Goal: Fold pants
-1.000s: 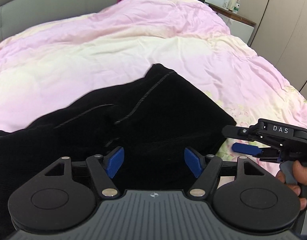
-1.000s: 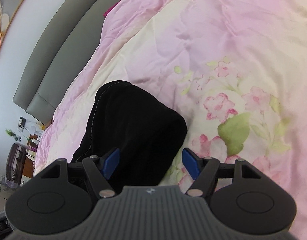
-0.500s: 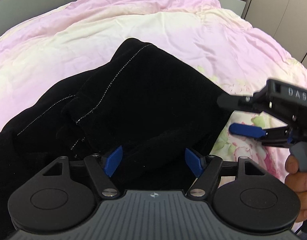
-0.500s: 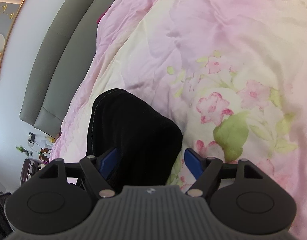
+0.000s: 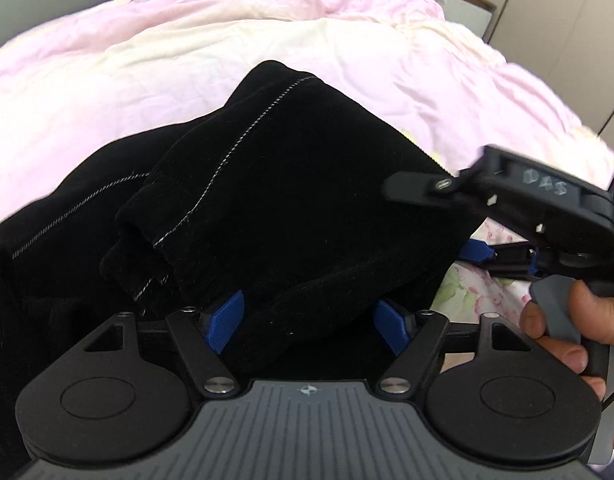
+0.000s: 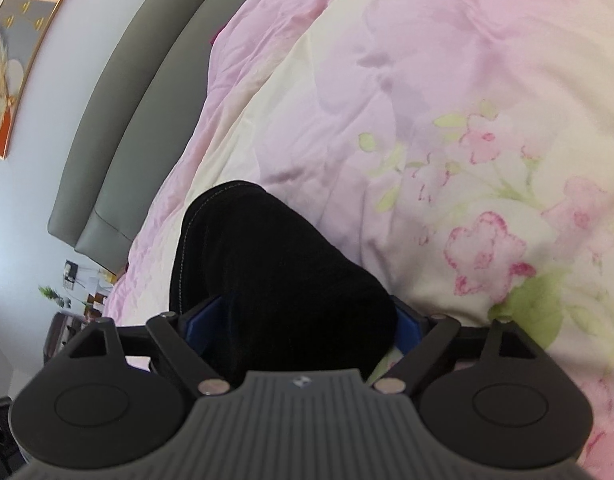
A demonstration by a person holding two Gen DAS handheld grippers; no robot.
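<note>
Black pants (image 5: pixel 291 200) lay bunched on a pink floral quilt (image 5: pixel 187 60), one layer doubled over another with pale stitching showing along the seam. The left gripper (image 5: pixel 307 316) hung low over the near fold, its jaws spread and opening, cloth between the blue pads but not pinched. To the right, the right gripper (image 6: pixel 303 324) straddled the fold's outer end, jaws likewise opening (cloth filled the gap, and no squeeze showed). A person's hand (image 5: pixel 563 332) held its handle. The likely risk: unpinned, the thick fold could spring back or slide on the slick quilt, and a withdrawing pad could snag and drag the top layer askew.
</note>
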